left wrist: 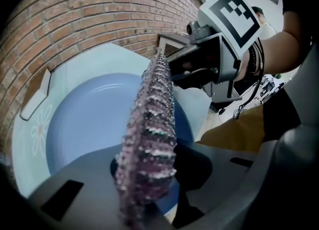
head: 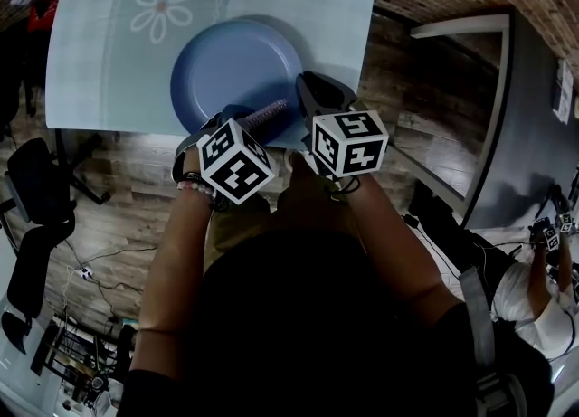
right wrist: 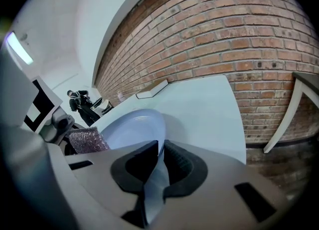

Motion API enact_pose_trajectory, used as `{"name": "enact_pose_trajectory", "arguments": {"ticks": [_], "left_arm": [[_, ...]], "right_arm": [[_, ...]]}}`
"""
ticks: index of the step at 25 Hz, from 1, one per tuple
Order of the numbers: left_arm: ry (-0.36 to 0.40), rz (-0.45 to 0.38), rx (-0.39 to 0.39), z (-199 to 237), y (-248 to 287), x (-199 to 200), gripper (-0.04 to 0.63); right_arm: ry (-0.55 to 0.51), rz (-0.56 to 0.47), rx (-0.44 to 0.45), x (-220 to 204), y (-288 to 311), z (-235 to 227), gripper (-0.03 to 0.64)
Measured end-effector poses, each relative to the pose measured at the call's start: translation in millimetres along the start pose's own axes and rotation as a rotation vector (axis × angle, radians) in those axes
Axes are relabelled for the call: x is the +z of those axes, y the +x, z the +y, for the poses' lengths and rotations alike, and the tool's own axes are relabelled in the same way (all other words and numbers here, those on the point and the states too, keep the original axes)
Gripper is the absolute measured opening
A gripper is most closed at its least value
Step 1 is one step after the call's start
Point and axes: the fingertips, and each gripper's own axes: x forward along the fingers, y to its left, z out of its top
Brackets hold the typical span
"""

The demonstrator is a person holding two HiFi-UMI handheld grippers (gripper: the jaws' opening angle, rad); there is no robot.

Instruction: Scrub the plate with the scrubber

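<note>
Nearest the person, the left gripper (head: 244, 122) is seen with its jaws closed on the lower end of the scrubber (left wrist: 152, 124), a purple, sparkly, knitted pad. The pad is held upright on edge, so that its free end sticks out beyond the jaws and can be laid against the dish. In the head view that free end is over the plate's rim at about 6 o'clock. Whether it already touches cannot be told.

Just beside it, the right gripper (head: 315, 91) is clamped on the rim of the blue plate (head: 231, 67) at about 4 o'clock. In the right gripper view the rim is pinched narrowly between the dark pads. This grip is judged to be there to steady the plate against the push of scrubbing. The gripped edge appears slightly raised off the surface, though this is not certain.

The plate itself is placed at the near edge of the pale blue worktop (head: 99, 62), within easy reach of both grippers. Further out, at about 11 o'clock from the plate, a flower print (head: 163, 6) is seen on the worktop. Beyond the worktop a brick wall (right wrist: 239, 34) is seen.
</note>
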Motion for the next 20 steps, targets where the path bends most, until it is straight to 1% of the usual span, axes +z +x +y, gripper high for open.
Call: {"name": "enact_pose_trajectory", "arguments": {"ticks": [2,5,8,12,16,18,20], "left_arm": [[-0.001,-0.04,0.024,6,3,13,0.074],[-0.021,-0.11,0.08,20,6,32,0.074],[0.012,-0.126,0.161,37,7,45,0.074],[0.036,-0.116,0.249,67,7,55,0.074],[0.056,-0.076,0.342,102,2,54,0.074],[0.051,-0.052,0.385,121,-2,51,0.074],[0.027,-0.026,0.418,138,-7,43,0.074]], "right_arm": [[-0.002,0.0,0.001,2,1,1,0.061],[-0.001,-0.003,0.001,3,2,1,0.061],[-0.015,-0.005,-0.009,3,1,1,0.061],[-0.039,-0.009,-0.036,3,1,1,0.061],[-0.048,-0.01,-0.034,4,1,1,0.061],[-0.051,-0.01,-0.034,4,1,0,0.061],[-0.049,-0.009,-0.035,4,1,0,0.061]]}}
